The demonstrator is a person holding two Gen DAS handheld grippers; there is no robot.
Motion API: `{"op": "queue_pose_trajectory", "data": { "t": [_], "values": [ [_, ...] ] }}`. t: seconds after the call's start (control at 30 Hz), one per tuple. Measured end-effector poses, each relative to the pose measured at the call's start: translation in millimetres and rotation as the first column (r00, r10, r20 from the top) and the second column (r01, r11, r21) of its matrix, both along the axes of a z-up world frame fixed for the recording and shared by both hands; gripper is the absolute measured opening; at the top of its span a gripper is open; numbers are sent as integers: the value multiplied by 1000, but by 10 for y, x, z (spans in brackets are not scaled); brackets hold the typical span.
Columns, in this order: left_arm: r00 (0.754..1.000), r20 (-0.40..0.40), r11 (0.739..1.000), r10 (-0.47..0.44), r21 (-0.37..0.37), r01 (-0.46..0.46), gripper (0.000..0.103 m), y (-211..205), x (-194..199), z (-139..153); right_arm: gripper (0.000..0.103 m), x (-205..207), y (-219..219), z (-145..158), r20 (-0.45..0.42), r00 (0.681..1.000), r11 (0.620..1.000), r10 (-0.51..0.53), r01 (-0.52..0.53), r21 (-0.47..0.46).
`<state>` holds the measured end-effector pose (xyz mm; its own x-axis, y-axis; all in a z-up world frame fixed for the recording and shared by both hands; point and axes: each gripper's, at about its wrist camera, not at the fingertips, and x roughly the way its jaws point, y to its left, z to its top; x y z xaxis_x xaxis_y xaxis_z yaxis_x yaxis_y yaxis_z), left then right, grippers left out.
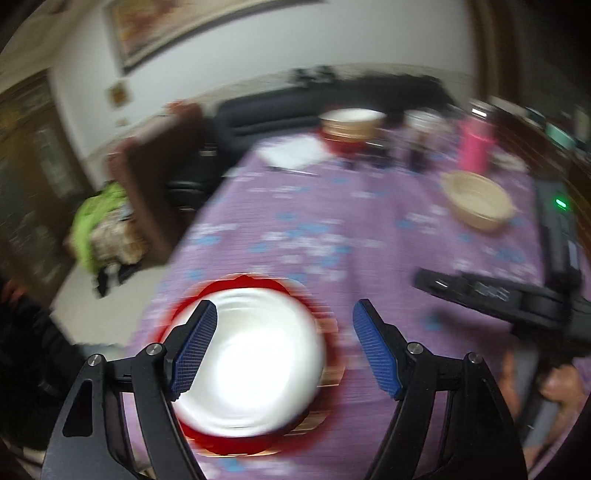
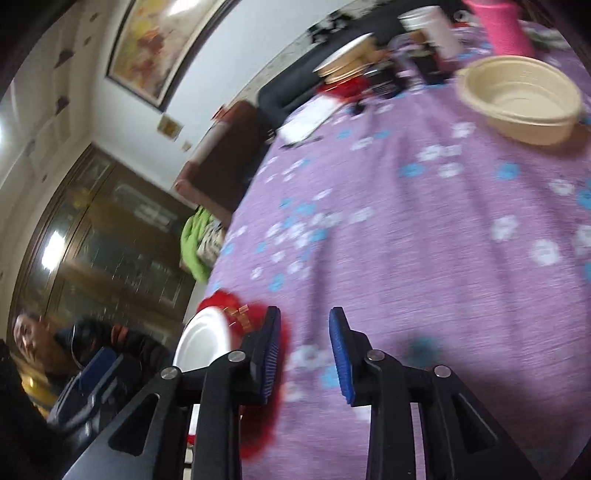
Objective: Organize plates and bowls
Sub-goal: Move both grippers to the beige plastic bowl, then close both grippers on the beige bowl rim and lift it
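**Purple cloth, dishes at both ends**

We see a table under a purple tablecloth [image 2: 424, 229] printed with white and blue flowers. At its near edge a white bowl [image 1: 251, 373] sits on a red plate [image 1: 236, 439]; both are blurred. Farther along the cloth, well apart from them, stands a beige bowl [image 1: 478, 199], empty and upright. At the far end a stack of bowls [image 1: 349, 129], pale over red, stands near a pink bottle [image 1: 476, 146], a white cup [image 2: 430, 27] and some white papers [image 1: 295, 151].

Our left gripper [image 1: 284, 349] hangs over the white bowl with its blue pads spread wide and nothing pinched between them. Our right gripper [image 2: 304, 356] has its jaws partly apart over bare cloth, gripping nothing; the red plate lies just left of its left pad.

Beyond the table we make out a dark sofa [image 1: 266, 114] along a white wall, a framed painting [image 2: 155, 44] above it, a brown chair [image 1: 155, 184] with a green cloth [image 1: 92, 221] beside it, and a dark wooden cabinet [image 2: 103, 236]. A seated person [image 2: 85, 347] shows at lower left in the right wrist view.
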<state>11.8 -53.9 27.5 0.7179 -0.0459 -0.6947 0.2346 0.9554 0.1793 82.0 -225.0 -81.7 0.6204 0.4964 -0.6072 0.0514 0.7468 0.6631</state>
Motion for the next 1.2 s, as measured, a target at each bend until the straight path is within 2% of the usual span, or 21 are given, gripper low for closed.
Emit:
{"op": "queue_pose_trajectory", "data": {
  "t": [0.03,0.13,0.27,0.37,0.43,0.57,0.63,0.7,0.77,0.83,0.97,1.07,1.2],
  "values": [
    [999,-28,999,-36,-13,36,76,-134,23,-23,38,-26,-132,-11,-4,1000,1000,-25,25,8],
    [984,-131,992,-124,-55,118,76,-532,185,-136,40,-93,-609,-40,-10,993,993,-115,115,20],
    [965,-234,987,-117,-138,86,76,-864,604,-181,40,-162,-1341,25,-12,969,969,-245,246,14],
    [961,-260,984,-96,-169,53,76,-1083,896,-152,48,-153,-1874,175,2,938,938,-345,345,-1],
    [956,-283,985,-78,-173,29,76,-1264,1130,-158,61,-73,-2159,255,-5,919,919,-395,395,-7],
    [934,-354,982,-49,-189,-20,76,-1579,1513,-210,65,253,-2644,271,-60,890,890,-452,455,39],
    [920,-389,979,-42,-201,-40,76,-1708,1692,-251,65,384,-2760,178,-97,878,876,-468,476,81],
    [917,-397,979,-28,-196,-55,76,-1821,1827,-289,65,515,-2831,28,-120,876,865,-468,482,140],
    [918,-394,980,-35,-194,-46,76,-1927,1911,-325,65,567,-2852,-108,-142,870,863,-473,490,128],
    [913,-405,978,-37,-201,-50,76,-2028,1982,-390,65,560,-2875,-180,-145,878,867,-455,474,150],
    [898,-437,972,-44,-226,-63,76,-2172,2064,-518,65,502,-2933,-162,-115,877,858,-467,480,181],
    [895,-443,969,-52,-239,-62,76,-2269,2092,-595,65,527,-2919,-166,-116,878,862,-464,478,171],
    [890,-455,975,-43,-213,-62,76,-2386,2112,-701,64,578,-2901,-201,-123,883,866,-453,468,175]
  ]
}}
